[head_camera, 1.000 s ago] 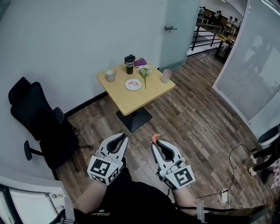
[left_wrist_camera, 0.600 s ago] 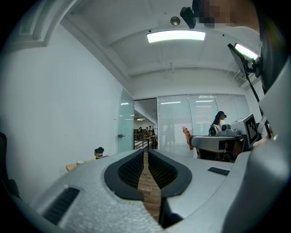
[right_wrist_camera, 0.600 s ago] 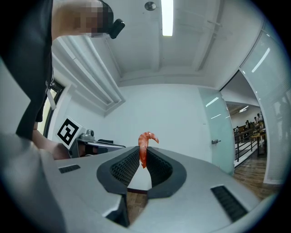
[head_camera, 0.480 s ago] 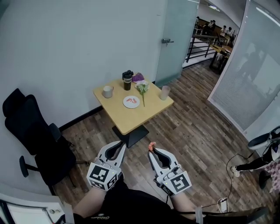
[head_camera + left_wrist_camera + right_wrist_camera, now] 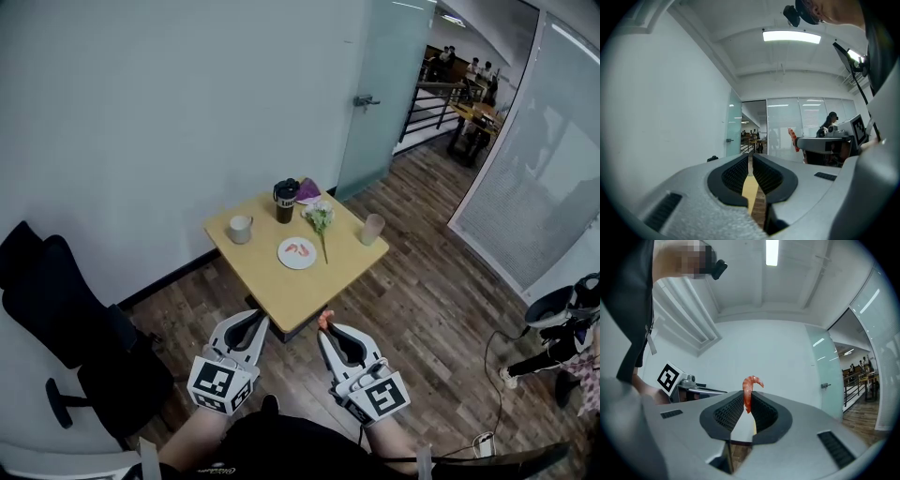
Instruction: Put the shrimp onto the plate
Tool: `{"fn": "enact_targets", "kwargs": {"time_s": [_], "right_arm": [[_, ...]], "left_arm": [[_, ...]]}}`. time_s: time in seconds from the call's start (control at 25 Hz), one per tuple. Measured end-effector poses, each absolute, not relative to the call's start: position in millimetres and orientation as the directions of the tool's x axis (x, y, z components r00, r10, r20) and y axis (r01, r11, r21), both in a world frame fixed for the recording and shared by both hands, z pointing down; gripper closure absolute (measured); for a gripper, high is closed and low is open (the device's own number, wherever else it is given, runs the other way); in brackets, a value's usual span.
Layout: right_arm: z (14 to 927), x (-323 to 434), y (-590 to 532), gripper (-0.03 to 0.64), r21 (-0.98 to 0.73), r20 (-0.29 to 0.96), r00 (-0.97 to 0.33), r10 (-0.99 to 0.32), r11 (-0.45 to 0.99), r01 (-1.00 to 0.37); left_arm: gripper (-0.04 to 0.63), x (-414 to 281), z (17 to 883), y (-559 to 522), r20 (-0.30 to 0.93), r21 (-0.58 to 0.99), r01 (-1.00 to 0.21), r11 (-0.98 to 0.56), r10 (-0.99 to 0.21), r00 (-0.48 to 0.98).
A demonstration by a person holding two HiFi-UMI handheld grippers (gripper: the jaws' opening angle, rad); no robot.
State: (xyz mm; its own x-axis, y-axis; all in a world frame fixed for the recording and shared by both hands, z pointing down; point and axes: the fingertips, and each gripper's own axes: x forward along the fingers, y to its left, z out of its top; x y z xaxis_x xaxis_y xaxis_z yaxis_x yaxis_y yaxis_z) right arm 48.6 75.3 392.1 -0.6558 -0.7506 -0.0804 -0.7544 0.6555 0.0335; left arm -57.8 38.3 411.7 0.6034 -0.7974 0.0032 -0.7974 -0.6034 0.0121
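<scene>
Step in hand, as judged: carriage of the shrimp to the tabletop. The right gripper (image 5: 326,327) was held low in front of the person, short of the tabletop's (image 5: 281,292) near corner. Its fingers were clenched on one shrimp (image 5: 749,391), gripped by the lower body so that the curled end stood up above the fingertips. The left gripper (image 5: 260,317) was held beside it; its fingers were drawn together with nothing between them.

The plate (image 5: 292,262) lay near the middle of the tabletop, well apart from both grippers.

The next move would probably call for the following:
1. An advance to the tabletop's edge.
2. A reach with the right gripper until the shrimp was over a bare part of the plate.
3. A descent close to the plate, then release of the fingers.

The flowers (image 5: 322,218) lay just beside the plate on its right, so the reach would need to pass clear of them.

Count:
- Shrimp in the gripper: one.
- Orange-red pieces on the plate: apparently two, too small to confirm.
- Plate: one.
- Mug (image 5: 241,229): one.
- Black tumbler (image 5: 285,201): one.
- Glass (image 5: 372,229): one.
- Bunch of flowers: one.
- Grippers: two.
</scene>
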Motion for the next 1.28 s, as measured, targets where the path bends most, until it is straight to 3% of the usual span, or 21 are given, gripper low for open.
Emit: {"fn": "enact_targets", "kwargs": {"time_s": [0.36,0.68,1.28], "right_arm": [[403.6,-8.2,-6.9,0.571,0.033,-0.027,-0.617,-0.787,0.616,-0.787],[416.1,0.6,-37.3,0.570,0.023,-0.004,-0.566,-0.824,0.566,-0.824],[435.8,42.3,-136.2,0.569,-0.029,-0.006,-0.629,-0.778,0.629,-0.777]], "left_arm": [[0.563,-114.5,432.8,-50.2,0.039,0.040,-0.769,-0.638,-0.768,0.639],[0.562,-99.7,440.4,-82.4,0.040,0.068,-0.723,-0.688,-0.722,0.691],[0.562,-51.7,459.6,-172.6,0.103,0.063,-0.743,-0.667,-0.736,0.669]]}}
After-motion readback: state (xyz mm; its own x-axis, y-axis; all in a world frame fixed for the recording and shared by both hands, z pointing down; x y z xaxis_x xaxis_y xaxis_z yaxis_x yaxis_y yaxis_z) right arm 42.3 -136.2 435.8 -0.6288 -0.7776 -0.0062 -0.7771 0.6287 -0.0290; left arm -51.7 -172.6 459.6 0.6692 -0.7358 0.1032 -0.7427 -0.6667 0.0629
